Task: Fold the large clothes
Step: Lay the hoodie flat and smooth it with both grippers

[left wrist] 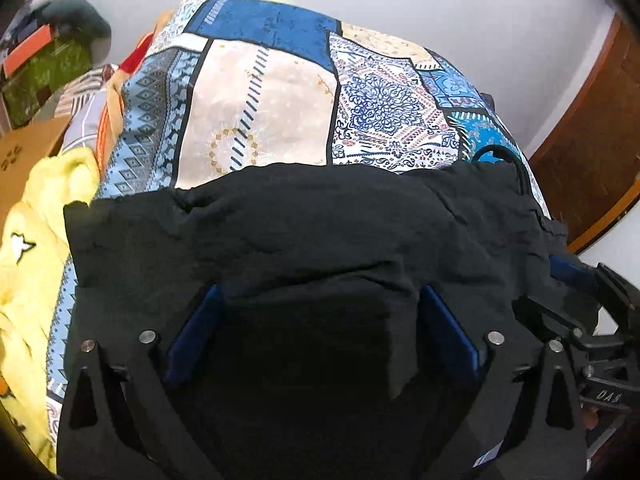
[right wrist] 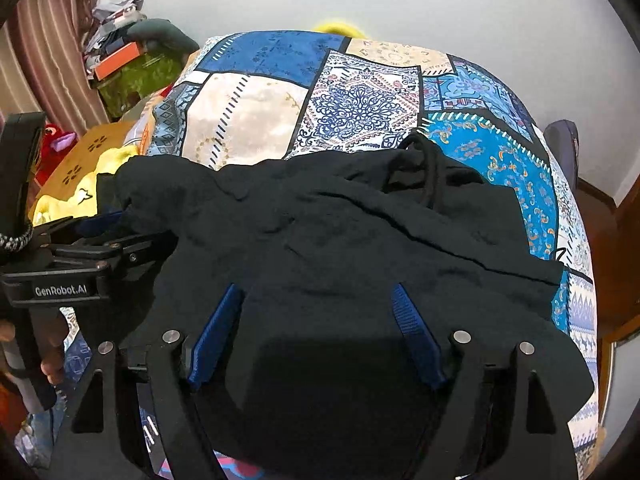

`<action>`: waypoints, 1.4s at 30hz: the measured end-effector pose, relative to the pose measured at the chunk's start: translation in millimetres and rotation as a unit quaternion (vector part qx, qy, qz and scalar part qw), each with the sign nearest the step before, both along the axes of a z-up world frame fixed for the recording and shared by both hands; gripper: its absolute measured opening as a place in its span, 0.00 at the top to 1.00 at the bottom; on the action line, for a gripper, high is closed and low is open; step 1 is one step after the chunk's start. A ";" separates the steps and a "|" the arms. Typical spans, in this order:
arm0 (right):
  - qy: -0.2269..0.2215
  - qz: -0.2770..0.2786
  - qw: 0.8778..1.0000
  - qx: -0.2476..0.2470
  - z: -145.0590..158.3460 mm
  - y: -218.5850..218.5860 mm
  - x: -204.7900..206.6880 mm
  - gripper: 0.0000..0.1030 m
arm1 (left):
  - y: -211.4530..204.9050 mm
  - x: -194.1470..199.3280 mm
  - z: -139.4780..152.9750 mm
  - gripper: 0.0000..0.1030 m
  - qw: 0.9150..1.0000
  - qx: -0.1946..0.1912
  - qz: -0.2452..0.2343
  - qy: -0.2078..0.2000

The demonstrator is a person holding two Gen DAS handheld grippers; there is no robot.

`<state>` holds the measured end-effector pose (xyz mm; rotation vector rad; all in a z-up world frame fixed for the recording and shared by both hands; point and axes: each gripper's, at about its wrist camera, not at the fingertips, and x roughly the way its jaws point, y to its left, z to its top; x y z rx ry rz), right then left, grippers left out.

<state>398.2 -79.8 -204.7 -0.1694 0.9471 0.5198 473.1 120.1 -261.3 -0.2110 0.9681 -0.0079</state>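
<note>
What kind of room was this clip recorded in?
Most likely a bedroom: a bed under a patchwork bedspread, a black garment laid on it, and piled clothes and boxes beside a curtain.

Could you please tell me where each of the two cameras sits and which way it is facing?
Left wrist: on the left hand-held gripper, looking forward over its open blue fingers across the black garment to the wall; the right hand-held gripper shows at right.
Right wrist: on the right hand-held gripper, same direction; the left one shows at left.
Shared: garment, patterned bedspread, yellow cloth.
</note>
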 end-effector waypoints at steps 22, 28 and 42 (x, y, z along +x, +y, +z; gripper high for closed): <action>-0.060 0.020 0.997 -0.036 53.4 -0.6 -61.8 0.27 | 94.6 -142.8 40.4 0.03 0.984 -0.081 0.158 -0.026; -0.056 0.025 0.997 -0.049 41.3 11.7 -60.1 0.27 | 114.9 -151.5 -6.4 0.03 0.950 -0.251 0.186 0.018; -0.010 0.038 0.998 -0.045 6.2 19.9 -42.9 0.11 | 109.8 -112.9 -70.9 0.00 0.881 -0.404 0.246 -0.002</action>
